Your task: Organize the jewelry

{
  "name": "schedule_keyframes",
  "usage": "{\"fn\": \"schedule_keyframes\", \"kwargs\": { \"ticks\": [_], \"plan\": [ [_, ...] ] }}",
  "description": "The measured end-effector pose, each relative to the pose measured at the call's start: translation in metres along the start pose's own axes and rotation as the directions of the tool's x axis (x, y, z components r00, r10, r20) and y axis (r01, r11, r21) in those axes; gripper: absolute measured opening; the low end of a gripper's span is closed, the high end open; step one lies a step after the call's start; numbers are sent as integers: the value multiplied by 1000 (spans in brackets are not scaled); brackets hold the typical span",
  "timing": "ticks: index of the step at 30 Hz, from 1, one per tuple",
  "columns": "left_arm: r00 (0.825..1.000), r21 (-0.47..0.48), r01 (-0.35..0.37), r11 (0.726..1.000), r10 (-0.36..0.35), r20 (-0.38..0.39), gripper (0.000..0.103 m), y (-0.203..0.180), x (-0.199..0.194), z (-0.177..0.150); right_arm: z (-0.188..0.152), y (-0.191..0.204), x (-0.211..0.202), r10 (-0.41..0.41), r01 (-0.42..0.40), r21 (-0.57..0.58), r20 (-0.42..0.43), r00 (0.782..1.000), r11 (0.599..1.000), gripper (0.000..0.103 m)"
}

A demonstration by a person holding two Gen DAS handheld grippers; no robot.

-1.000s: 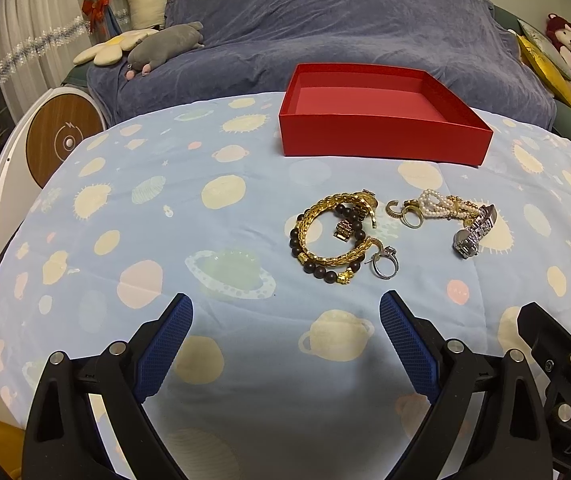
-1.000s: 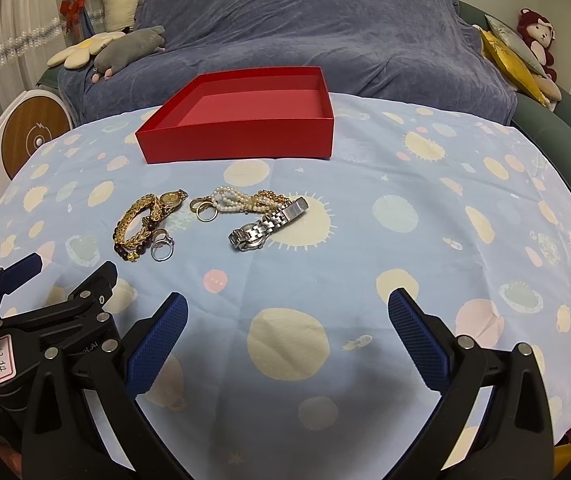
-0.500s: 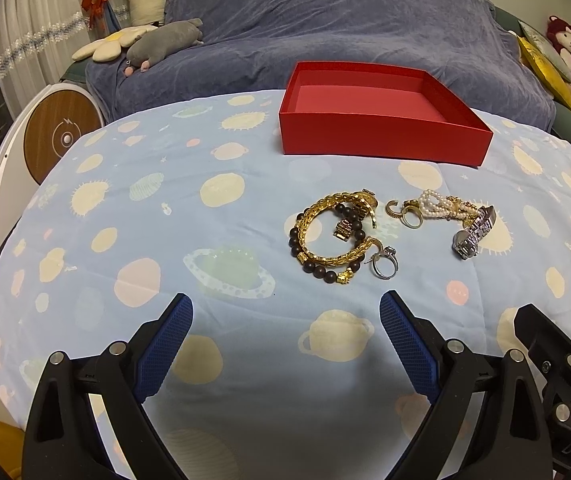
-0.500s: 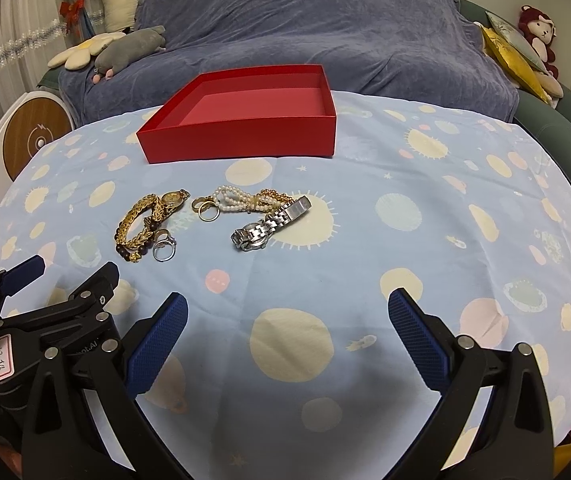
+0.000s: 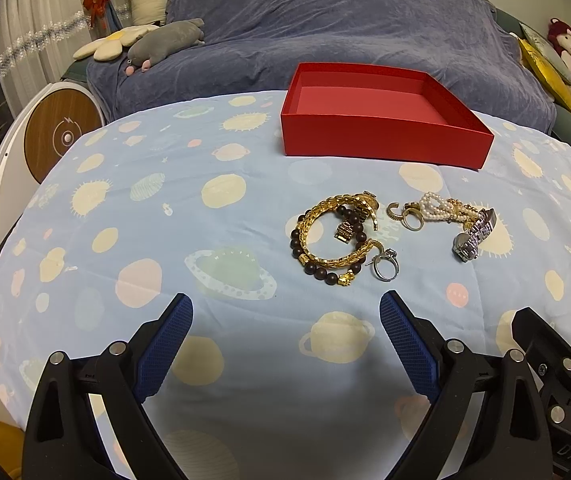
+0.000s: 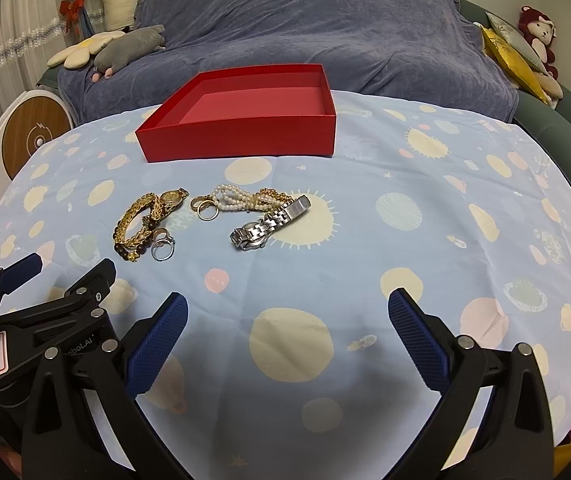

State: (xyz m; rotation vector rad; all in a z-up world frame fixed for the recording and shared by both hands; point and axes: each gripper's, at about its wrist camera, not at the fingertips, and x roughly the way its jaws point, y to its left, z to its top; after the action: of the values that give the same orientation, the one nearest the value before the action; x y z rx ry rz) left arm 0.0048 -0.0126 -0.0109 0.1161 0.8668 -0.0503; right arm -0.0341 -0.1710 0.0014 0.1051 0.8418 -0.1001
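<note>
Grippers: left gripper (image 5: 285, 334) released, right gripper (image 6: 287, 330) released | jewelry (image 6: 209, 216) tangled, pieces overlapping

Probably home: sofa (image 5: 345, 20) (plush toys (image 6: 129, 50)).

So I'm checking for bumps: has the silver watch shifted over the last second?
No. The silver watch lies on the same sun print, equally far from the red box.
</note>
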Motion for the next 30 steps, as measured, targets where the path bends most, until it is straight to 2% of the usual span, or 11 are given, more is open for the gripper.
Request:
{"fn": "schedule_keyframes", "kwargs": {
  "ticks": [12,17,20,25,27,29,30],
  "plan": [
    [1000,1,3,1000,-3,0,93,0,0,0,0,0,0,0,0,0,0,1000,1000,98],
    [999,-11,37,999,-38,-20,93,3,3,2,0,0,2,-10,10,-3,2,1000,1000,98],
    [999,-23,34,999,-35,-28,93,10,4,6,4,-1,8,-15,15,5,1,1000,1000,98],
    [999,-56,46,997,-47,-20,93,28,5,15,15,-6,22,24,-24,51,-11,1000,998,98],
    [999,-78,42,996,-44,-20,93,36,7,19,19,-6,28,38,-36,58,-17,999,998,96],
    [999,-103,29,994,-31,-20,93,43,10,20,23,-3,34,56,-55,52,-19,998,997,87],
    [999,-109,25,994,-28,-27,93,45,12,21,24,-1,36,61,-60,46,-20,998,997,86]
  ]
}}
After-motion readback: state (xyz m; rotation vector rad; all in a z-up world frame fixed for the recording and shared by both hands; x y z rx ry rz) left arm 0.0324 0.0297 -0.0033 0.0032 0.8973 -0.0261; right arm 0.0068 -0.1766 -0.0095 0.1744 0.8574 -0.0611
